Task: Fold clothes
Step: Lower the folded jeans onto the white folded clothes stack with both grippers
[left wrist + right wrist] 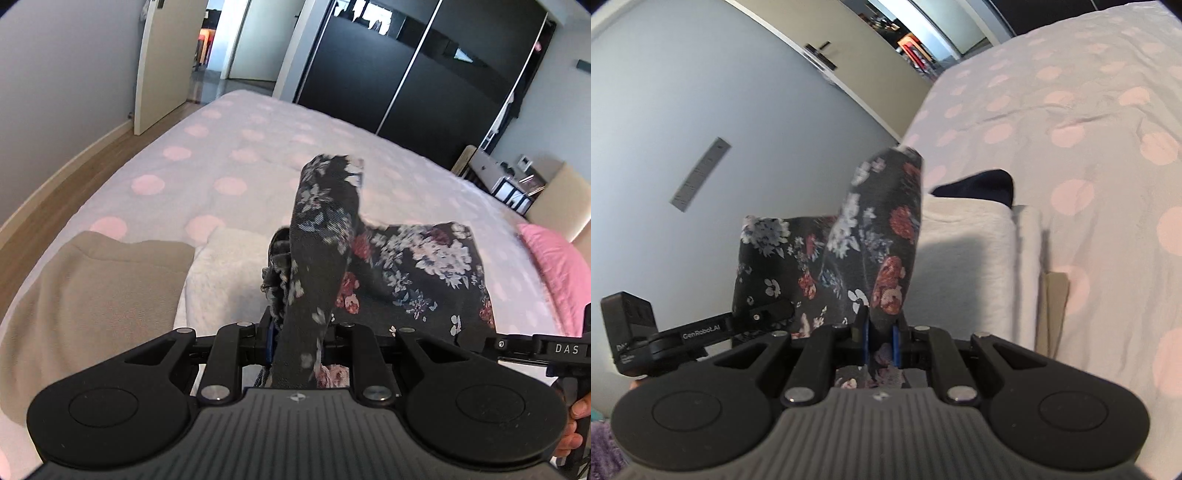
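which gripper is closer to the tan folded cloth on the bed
Left. The left gripper, shut on the floral garment, has the tan cloth just beside it. From the right gripper, only its edge shows beyond the white towel.

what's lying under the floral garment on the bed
Both tools hold the floral garment lifted. Beside and partly under it lies a white folded cloth on the bedspread; the rest underneath is hidden.

Each camera rides just behind its own hand-held gripper and looks forward along the fingers, very close to what they pinch. The left wrist view faces down the length of the bed [258,140] toward dark wardrobe doors [406,74] and an open doorway. The right wrist view is tilted, facing across the bed [1071,129] toward a pale wall [683,110]. Both share the floral garment [417,266] [871,236], the white folded cloth [225,273] [967,258] and the dotted cover.
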The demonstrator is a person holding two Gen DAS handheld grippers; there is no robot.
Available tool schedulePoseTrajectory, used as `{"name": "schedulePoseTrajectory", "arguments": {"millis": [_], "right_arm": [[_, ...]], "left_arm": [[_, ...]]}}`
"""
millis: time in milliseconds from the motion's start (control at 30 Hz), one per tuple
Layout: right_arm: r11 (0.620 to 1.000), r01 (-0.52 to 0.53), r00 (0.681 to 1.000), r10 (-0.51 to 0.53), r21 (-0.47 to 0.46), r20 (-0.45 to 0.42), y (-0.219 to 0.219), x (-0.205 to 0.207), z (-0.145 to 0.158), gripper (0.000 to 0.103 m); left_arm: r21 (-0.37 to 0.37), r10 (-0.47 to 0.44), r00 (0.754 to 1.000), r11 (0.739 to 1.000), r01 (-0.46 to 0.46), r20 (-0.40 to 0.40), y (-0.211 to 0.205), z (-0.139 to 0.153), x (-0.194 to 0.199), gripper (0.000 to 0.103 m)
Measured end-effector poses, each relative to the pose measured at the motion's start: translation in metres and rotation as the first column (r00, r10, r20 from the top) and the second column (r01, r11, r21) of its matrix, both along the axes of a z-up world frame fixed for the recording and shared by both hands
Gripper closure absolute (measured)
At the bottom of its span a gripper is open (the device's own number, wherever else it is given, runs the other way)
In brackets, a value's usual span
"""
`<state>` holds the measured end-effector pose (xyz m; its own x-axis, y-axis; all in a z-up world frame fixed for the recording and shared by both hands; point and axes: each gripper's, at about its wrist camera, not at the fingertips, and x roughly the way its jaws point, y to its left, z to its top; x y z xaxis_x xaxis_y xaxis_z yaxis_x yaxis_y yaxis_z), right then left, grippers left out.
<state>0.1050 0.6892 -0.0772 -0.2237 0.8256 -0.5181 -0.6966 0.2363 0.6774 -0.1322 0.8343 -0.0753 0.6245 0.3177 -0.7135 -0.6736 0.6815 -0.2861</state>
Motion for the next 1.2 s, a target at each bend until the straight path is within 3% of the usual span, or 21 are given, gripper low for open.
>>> {"name": "schedulePoseTrajectory", "arguments": {"millis": [200,333,433,567,633,667,800,967,1067,1200], "right_arm": [[0.997,0.028,0.995,-0.02,-0.079,0.097,0.031,0.002,-0.029,0.088],[0.993,0.021,0.986,-0.002,-0.116,0.168,0.036,-0.002,-0.035,0.081],[0.993,0.011,0.972,0.017,-0.117,0.233,0.031,-0.004,-0.025,0.071],[0.997,0.014,0.916,0.016,-0.072,0.4,0.016,-0.009,0.006,0.072],[0.999,-0.031,0.898,0.046,-0.04,0.437,0.013,-0.014,0.018,0.074],[0.998,-0.052,0.893,0.063,-0.036,0.446,0.015,-0.018,0.02,0.078],[0.995,-0.075,0.855,0.096,-0.062,0.509,0.027,-0.035,0.016,0.08],[0.994,-0.029,0.824,0.083,-0.104,0.561,0.048,-0.03,-0.001,0.081],[0.992,-0.021,0.828,0.087,-0.124,0.554,0.063,-0.021,-0.015,0.087],[0.991,-0.009,0.849,0.079,-0.136,0.522,0.078,-0.014,-0.036,0.092]], "left_arm": [[0.013,0.036,0.999,0.999,-0.036,-0.039,0.011,-0.022,0.007,0.074],[0.01,0.054,0.998,0.999,-0.053,-0.044,0.012,-0.023,0.002,0.07],[0.077,0.088,0.996,0.993,-0.087,-0.016,0.009,0.002,-0.016,0.07],[0.174,0.093,0.995,0.98,-0.098,0.039,-0.002,0.044,-0.038,0.074],[0.188,0.035,0.998,0.981,-0.045,0.057,-0.009,0.054,-0.037,0.086],[0.19,0.013,0.998,0.982,-0.023,0.054,-0.013,0.055,-0.034,0.086],[0.231,-0.018,0.999,0.973,0.027,-0.039,-0.023,0.027,-0.004,0.09],[0.225,0.051,0.986,0.974,-0.014,-0.157,-0.003,-0.017,0.023,0.097],[0.191,0.052,0.978,0.982,-0.013,-0.204,0.011,-0.038,0.029,0.099],[0.154,0.08,0.983,0.987,-0.055,-0.162,0.021,-0.056,0.022,0.102]]}}
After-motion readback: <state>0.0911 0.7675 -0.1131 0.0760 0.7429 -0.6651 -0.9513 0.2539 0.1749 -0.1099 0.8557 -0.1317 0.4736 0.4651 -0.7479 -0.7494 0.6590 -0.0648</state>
